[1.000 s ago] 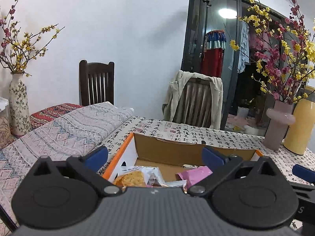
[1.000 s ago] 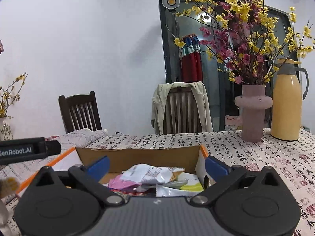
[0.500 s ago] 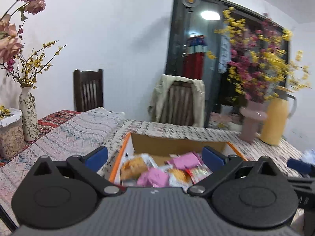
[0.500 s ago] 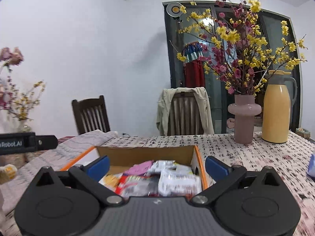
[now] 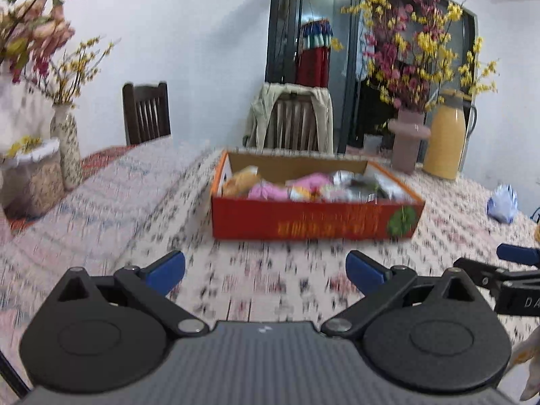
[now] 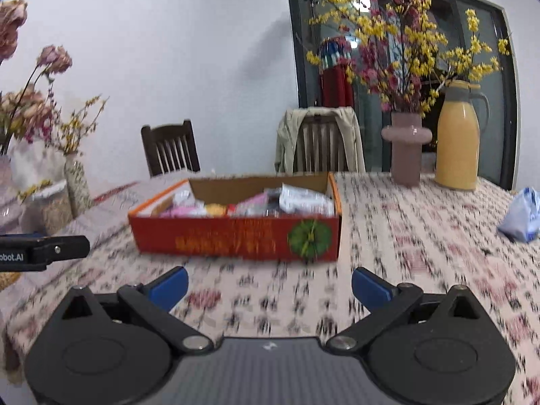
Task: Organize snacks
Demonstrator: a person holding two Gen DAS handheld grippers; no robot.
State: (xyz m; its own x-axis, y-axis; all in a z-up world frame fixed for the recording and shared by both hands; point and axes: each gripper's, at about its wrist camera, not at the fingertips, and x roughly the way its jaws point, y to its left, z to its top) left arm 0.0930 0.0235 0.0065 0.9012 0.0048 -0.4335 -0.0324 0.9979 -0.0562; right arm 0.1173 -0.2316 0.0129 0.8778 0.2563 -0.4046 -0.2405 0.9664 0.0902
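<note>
Left gripper (image 5: 265, 270): fingers apart, nothing held. Right gripper (image 6: 270, 287): same, apart and bare. Both low over tablecloth (image 6: 422, 236), near side. Box (image 6: 236, 236): one, straight ahead and farther off, long axis left to right, open-topped, snacks (image 6: 303, 199) heaped inside, count unclear through blur. Neither arm plainly nearer. Blue packet (image 6: 521, 216): one, loose, far right, well apart from box; right gripper closer to it. Vases beyond: several; flask (image 6: 457, 141): one.
</note>
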